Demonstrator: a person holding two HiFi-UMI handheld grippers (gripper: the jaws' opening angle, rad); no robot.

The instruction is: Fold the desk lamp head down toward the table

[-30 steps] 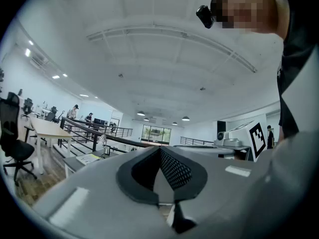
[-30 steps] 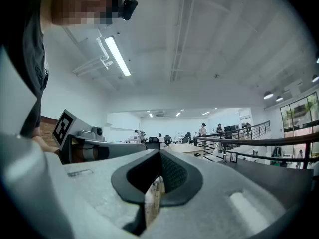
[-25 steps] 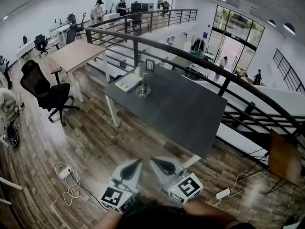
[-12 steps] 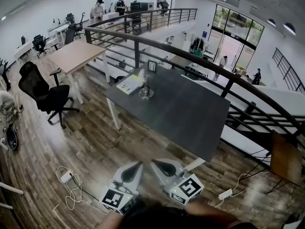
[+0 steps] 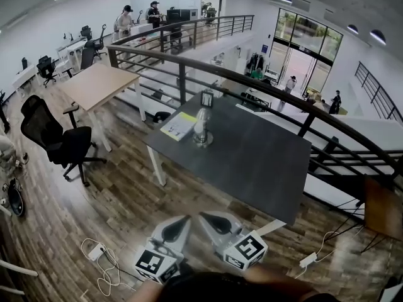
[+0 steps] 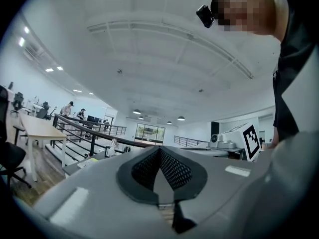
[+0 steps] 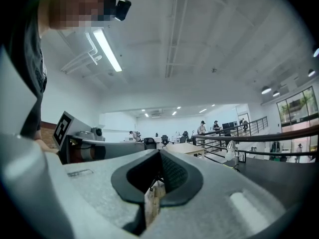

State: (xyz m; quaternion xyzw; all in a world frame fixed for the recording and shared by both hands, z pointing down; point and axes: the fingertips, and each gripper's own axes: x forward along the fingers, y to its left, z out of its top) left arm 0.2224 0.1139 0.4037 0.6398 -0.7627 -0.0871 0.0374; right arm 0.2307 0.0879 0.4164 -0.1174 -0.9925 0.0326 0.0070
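A small desk lamp (image 5: 201,128) with a pale head stands upright on a round base at the far left part of the dark table (image 5: 252,162). Both grippers are held low and close to the body, well short of the table's near edge. My left gripper (image 5: 185,219) is shut and empty, and so is my right gripper (image 5: 203,216) beside it. Along the shut left gripper (image 6: 160,151) the lamp (image 6: 113,144) shows small and far off. Beyond the shut right gripper (image 7: 159,156) the lamp (image 7: 230,149) stands at the right.
A yellowish booklet (image 5: 178,126) and a dark upright box (image 5: 207,98) lie near the lamp. A black railing (image 5: 264,80) runs behind the table. A black office chair (image 5: 60,143) and a wooden desk (image 5: 97,80) stand left. Cables and a power strip (image 5: 97,251) lie on the floor.
The table and lamp have drawn nearer and shifted right in the head view as the person walks toward them. Both grippers stay shut and side by side.
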